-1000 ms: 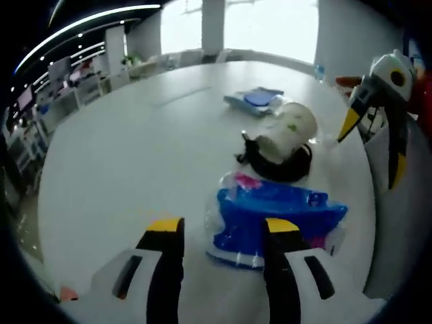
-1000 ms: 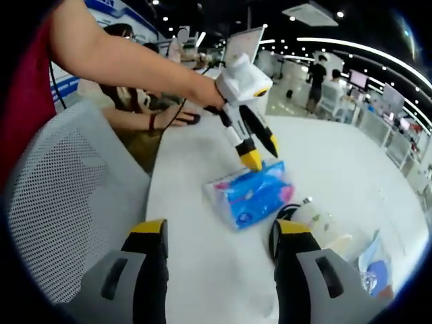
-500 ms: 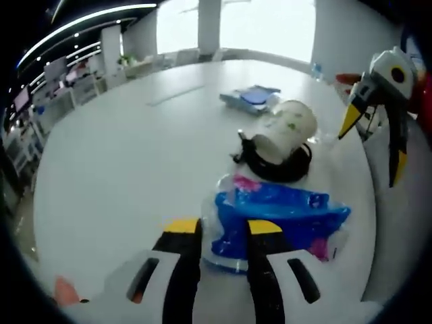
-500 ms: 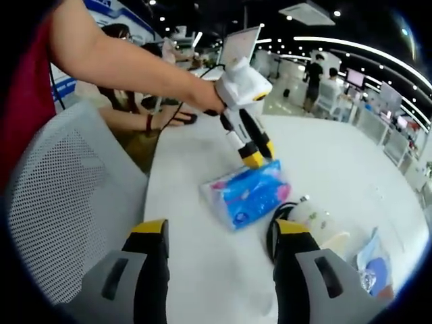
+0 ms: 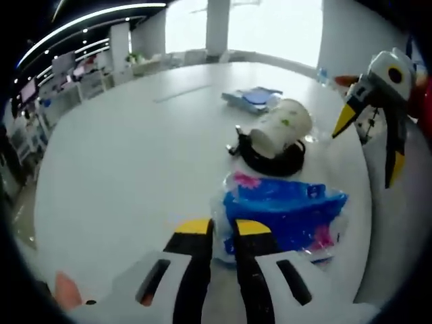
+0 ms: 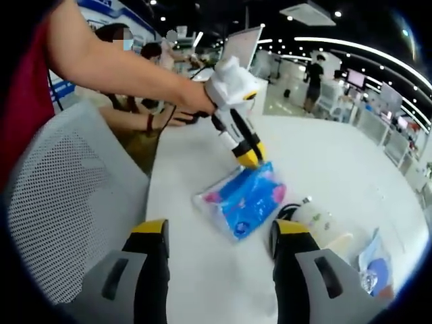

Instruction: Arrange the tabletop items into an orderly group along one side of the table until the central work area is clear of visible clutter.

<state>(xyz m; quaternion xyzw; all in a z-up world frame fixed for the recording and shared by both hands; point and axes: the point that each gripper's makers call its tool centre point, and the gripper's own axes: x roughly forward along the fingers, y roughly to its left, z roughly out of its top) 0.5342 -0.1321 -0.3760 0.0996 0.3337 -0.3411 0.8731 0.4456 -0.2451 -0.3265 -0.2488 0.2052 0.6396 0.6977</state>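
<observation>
Left gripper (image 5: 223, 228) pinched narrow on near edge of blue tissue pack (image 5: 287, 216), lower centre. Pack's long axis runs rightward from tips. Right gripper (image 6: 216, 229) wide, empty, well back.

Daylight is pouring through the far windows (image 5: 270, 27) in the left gripper view, washing them out and glazing the white bench (image 5: 121, 155) — everything is looking soft and slightly blurred. In the right gripper view, ceiling strip lights (image 6: 358, 44) are glowing overhead; edges are bending and smearing.
</observation>
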